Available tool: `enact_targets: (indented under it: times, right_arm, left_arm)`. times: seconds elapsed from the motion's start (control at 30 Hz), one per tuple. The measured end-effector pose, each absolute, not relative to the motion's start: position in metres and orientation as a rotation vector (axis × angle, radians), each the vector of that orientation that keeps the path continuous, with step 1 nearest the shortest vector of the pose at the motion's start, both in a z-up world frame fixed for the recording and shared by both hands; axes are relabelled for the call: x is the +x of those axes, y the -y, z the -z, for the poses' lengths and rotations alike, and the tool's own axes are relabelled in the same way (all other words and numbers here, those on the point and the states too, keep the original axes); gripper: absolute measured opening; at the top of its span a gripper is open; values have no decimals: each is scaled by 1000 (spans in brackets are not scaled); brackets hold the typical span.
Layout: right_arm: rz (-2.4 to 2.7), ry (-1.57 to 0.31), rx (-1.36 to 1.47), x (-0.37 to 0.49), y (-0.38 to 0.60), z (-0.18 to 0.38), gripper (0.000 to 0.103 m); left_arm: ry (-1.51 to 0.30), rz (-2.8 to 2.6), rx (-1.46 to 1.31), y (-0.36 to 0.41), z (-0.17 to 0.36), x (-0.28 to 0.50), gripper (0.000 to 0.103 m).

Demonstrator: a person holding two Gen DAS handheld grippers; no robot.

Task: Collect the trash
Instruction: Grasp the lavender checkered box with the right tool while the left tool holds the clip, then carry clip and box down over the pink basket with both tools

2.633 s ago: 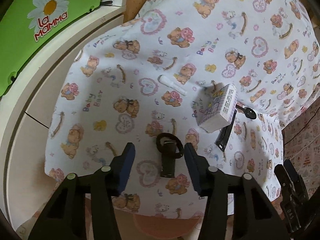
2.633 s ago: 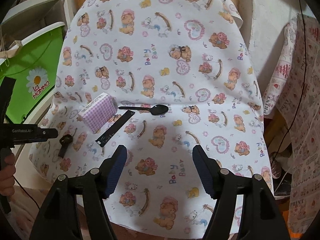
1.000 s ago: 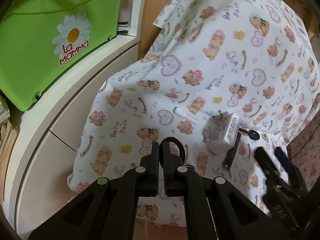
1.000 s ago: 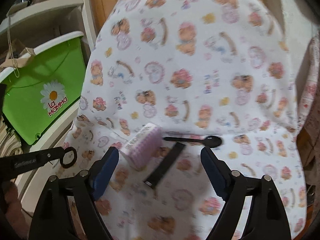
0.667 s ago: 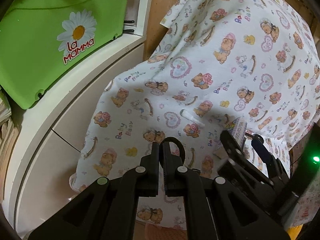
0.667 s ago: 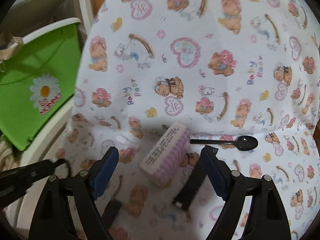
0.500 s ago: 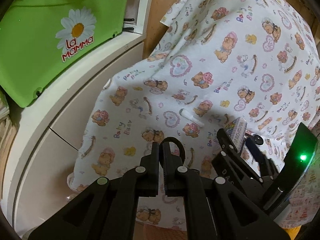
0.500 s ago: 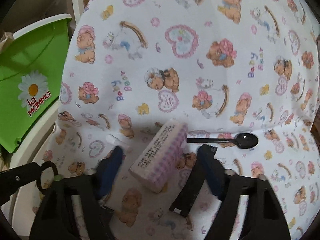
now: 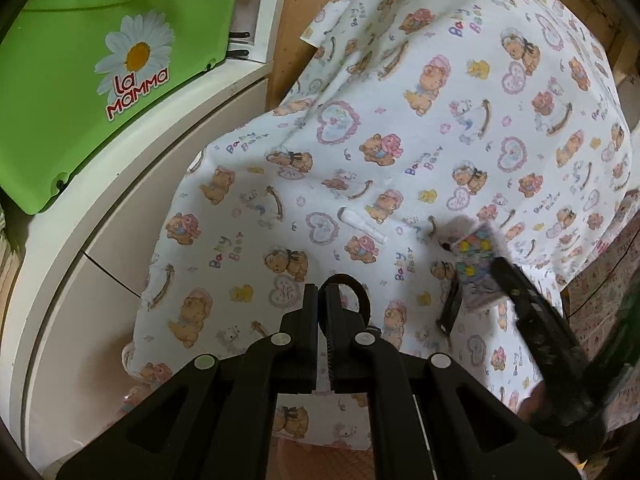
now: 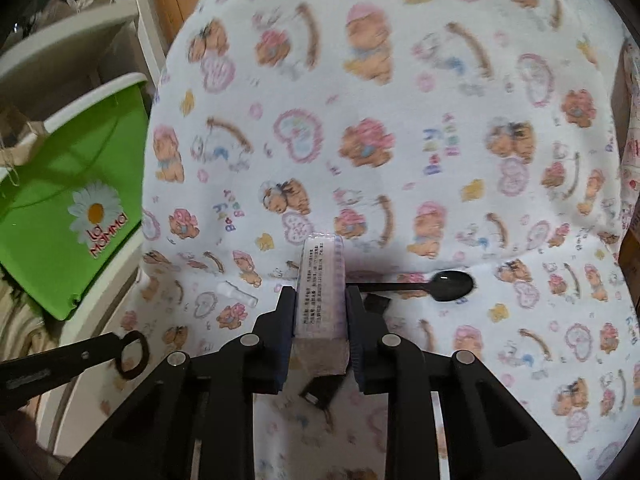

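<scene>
A white teddy-bear-print cloth point(image 10: 400, 160) covers the tabletop. Left of it stands a green plastic bin point(image 10: 60, 200). Above the cloth, the right hand-held gripper point(image 10: 320, 300) clamps a lilac checked tissue pack point(image 10: 320, 280); the left hand-held gripper point(image 9: 322, 300) pinches a black ring-ended piece point(image 9: 356, 288). A black plastic spoon point(image 10: 440, 285) lies on the cloth.

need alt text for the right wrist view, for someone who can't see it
The right gripper is shut on a small lilac checked box over a teddy-bear print cloth. A black plastic spoon and a white tube lie on the cloth beyond it, with a green bin at left.
</scene>
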State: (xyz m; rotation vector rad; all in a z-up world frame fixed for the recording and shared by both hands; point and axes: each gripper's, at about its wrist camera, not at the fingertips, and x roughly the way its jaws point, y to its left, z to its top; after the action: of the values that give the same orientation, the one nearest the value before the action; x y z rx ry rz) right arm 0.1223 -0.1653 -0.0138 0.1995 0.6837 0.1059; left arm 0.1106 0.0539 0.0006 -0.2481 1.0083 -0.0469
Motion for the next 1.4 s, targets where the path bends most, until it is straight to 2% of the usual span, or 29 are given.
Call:
enact_targets:
  times: [0.37, 0.67, 0.87, 1.13, 1.4]
  right_arm:
    - [-129, -707, 203, 94, 192, -5, 26]
    - [-159, -655, 78, 49, 190, -26, 26]
    - [-178, -682, 12, 32, 188, -20, 26]
    - [-201, -645, 96, -21, 200, -32, 26]
    - [-253, -718, 107, -67, 199, -10, 27]
  left_arm:
    - [-1019, 69, -168, -47, -1, 79, 3]
    - [-998, 157, -159, -32, -10, 64, 3]
    - [-1015, 196, -166, -24, -12, 58, 3]
    - [-991, 227, -204, -5, -17, 26, 3]
    - [-1018, 255, -92, 15, -8, 2, 3]
